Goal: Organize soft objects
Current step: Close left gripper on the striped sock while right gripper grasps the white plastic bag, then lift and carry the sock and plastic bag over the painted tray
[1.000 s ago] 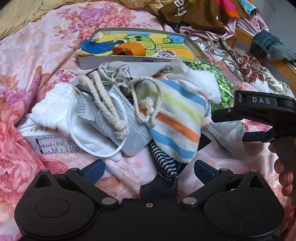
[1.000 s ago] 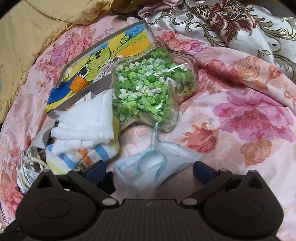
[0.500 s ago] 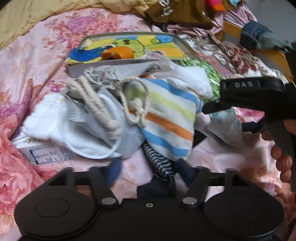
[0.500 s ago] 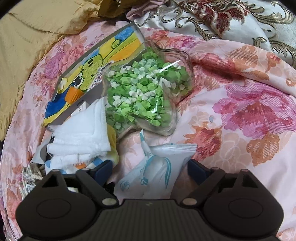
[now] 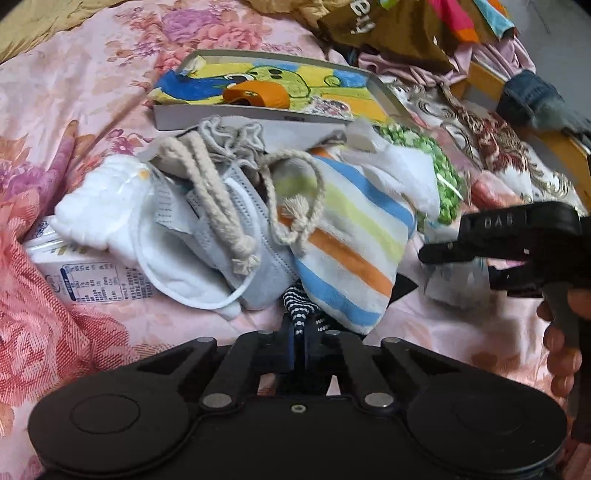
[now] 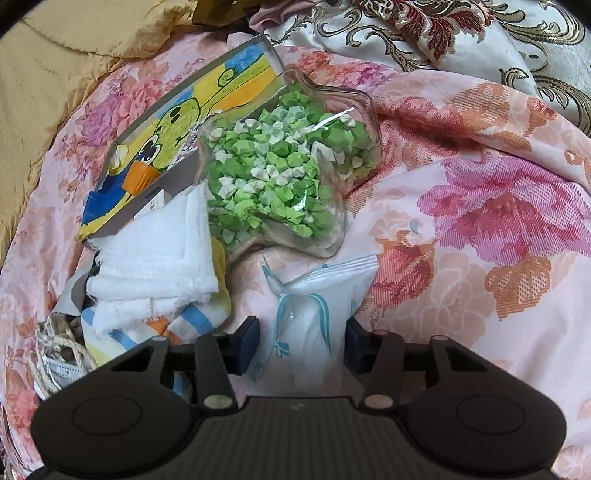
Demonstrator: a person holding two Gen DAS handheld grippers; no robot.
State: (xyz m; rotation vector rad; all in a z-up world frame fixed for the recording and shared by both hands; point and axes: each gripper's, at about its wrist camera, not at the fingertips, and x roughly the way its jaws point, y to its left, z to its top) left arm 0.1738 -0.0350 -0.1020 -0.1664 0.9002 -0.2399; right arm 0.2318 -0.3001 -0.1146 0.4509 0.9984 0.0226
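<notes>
A pile of soft things lies on the floral bedspread: a striped towel [image 5: 354, 236], a grey face mask [image 5: 236, 229], a cream rope [image 5: 221, 206], white cloths [image 5: 110, 206] and a black-and-white striped sock [image 5: 301, 306]. My left gripper [image 5: 300, 343] is shut on the striped sock at the pile's near edge. My right gripper [image 6: 301, 343] is part-closed around a white and teal wipes packet [image 6: 314, 314], its pads close to the packet's sides. It also shows in the left wrist view [image 5: 517, 243], at the right. Folded white cloths [image 6: 159, 254] lie to its left.
A picture box with a cartoon lid [image 5: 280, 88] lies behind the pile. A clear container of green paper stars [image 6: 280, 177] sits beside it. A milk carton [image 5: 85, 280] lies at the pile's left. Clothes [image 5: 406, 29] are heaped at the far right.
My left gripper has closed from wide open onto the striped sock. My right gripper has moved forward over the wipes packet and narrowed around it.
</notes>
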